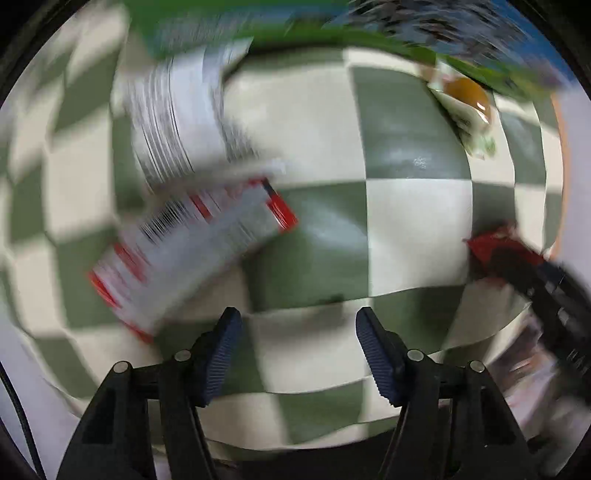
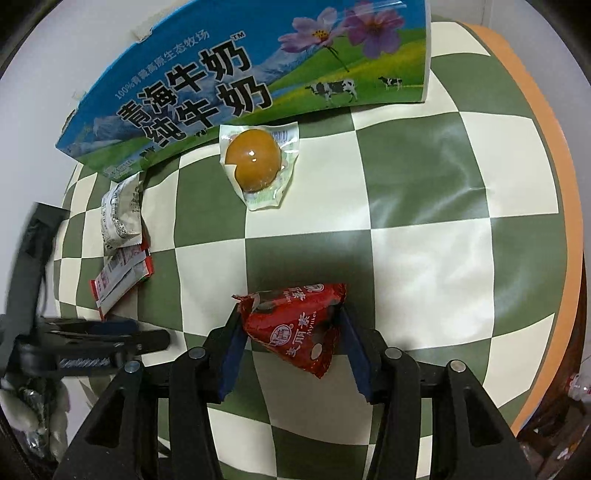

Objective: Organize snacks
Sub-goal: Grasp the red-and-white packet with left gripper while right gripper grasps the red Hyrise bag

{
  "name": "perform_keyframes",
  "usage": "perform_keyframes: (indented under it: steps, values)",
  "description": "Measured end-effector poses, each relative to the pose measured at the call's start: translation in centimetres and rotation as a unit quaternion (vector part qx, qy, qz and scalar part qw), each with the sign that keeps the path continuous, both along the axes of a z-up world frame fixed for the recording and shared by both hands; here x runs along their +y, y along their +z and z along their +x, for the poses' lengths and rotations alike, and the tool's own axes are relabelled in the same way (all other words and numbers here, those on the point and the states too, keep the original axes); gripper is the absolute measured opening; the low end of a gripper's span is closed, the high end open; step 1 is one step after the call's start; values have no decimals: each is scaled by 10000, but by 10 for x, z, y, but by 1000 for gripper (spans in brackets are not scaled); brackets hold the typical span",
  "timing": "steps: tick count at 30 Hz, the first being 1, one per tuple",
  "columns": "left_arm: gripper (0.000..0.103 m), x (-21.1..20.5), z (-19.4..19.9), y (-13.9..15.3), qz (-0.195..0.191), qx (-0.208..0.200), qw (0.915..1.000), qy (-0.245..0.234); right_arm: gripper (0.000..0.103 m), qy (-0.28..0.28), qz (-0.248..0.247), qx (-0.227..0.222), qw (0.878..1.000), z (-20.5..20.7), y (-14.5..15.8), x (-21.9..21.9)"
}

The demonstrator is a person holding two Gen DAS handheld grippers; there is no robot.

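Observation:
My right gripper (image 2: 290, 325) is shut on a red snack packet (image 2: 295, 325), held just above the checkered tablecloth. A packed brown egg (image 2: 256, 162) lies ahead by the milk carton box (image 2: 229, 85). A white packet (image 2: 122, 214) and a red-and-white packet (image 2: 122, 275) lie at the left. My left gripper (image 1: 299, 328) is open and empty over the cloth; its view is blurred. The red-and-white packet (image 1: 192, 251) and the white packet (image 1: 181, 122) lie to its upper left, the egg (image 1: 467, 99) at far right. The right gripper (image 1: 546, 295) with the red packet (image 1: 495, 245) shows at right.
The green-and-cream checkered cloth (image 2: 424, 236) covers a round table with an orange rim (image 2: 561, 177) at the right. The left gripper (image 2: 92, 339) shows at the lower left of the right wrist view. The milk box (image 1: 258, 22) lines the far edge.

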State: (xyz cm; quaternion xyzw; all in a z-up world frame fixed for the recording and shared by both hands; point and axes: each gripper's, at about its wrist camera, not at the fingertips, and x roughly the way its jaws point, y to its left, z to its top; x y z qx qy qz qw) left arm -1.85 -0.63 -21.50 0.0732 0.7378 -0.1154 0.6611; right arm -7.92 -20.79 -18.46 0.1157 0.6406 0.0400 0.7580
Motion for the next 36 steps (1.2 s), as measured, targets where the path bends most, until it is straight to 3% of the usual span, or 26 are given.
perform_keyframes:
  steps: [3, 6, 9, 13, 15, 17, 21, 23, 26, 27, 30, 34, 36]
  values:
    - [68, -7, 9, 2, 823, -480, 9928, -725, 61, -20, 81, 194, 9998, -1, -5, -1]
    - [69, -5, 22, -16, 1339, -422, 9821, -1252, 66, -21, 68, 199, 9998, -2, -6, 3]
    - [76, -5, 29, -31, 1695, -347, 9693, -1744, 66, 23, 120, 182, 9998, -1, -3, 10]
    - [81, -12, 27, -40, 1751, -361, 9591, -2197, 66, 71, 106, 158, 9998, 2, 0, 19]
    - [74, -13, 33, -45, 1602, -238, 9671, -1961, 66, 97, 114, 155, 9998, 3, 1, 21]
    - [66, 4, 44, -45, 1199, 17, 9858, -1175, 66, 109, 120, 126, 9998, 3, 3, 22]
    - [65, 25, 45, -44, 698, 351, 9969, 117, 66, 58, 164, 52, 9998, 0, 7, 22]
    - [65, 34, 41, -49, 137, 779, 9929, 887, 66, 0, 237, 57, 9997, -2, 7, 18]
    - [66, 39, 35, -59, -617, 1358, 9735, 1732, 66, -4, 310, 90, 9995, -4, 6, 15]
    - [68, 38, 35, -61, -726, 1432, 9703, 1809, 66, 2, 330, 102, 9994, -4, 4, 15]
    - [76, 30, 39, -65, -694, 1399, 9760, 1516, 66, 57, 326, 174, 9993, -5, 0, 15]
    - [77, -14, 46, -61, -253, 1204, 9903, 648, 66, 163, 401, 279, 9987, -7, -4, 18]
    - [77, -25, 44, -59, -104, 1010, 9936, 487, 67, 248, 395, 345, 9983, -7, -8, 22]
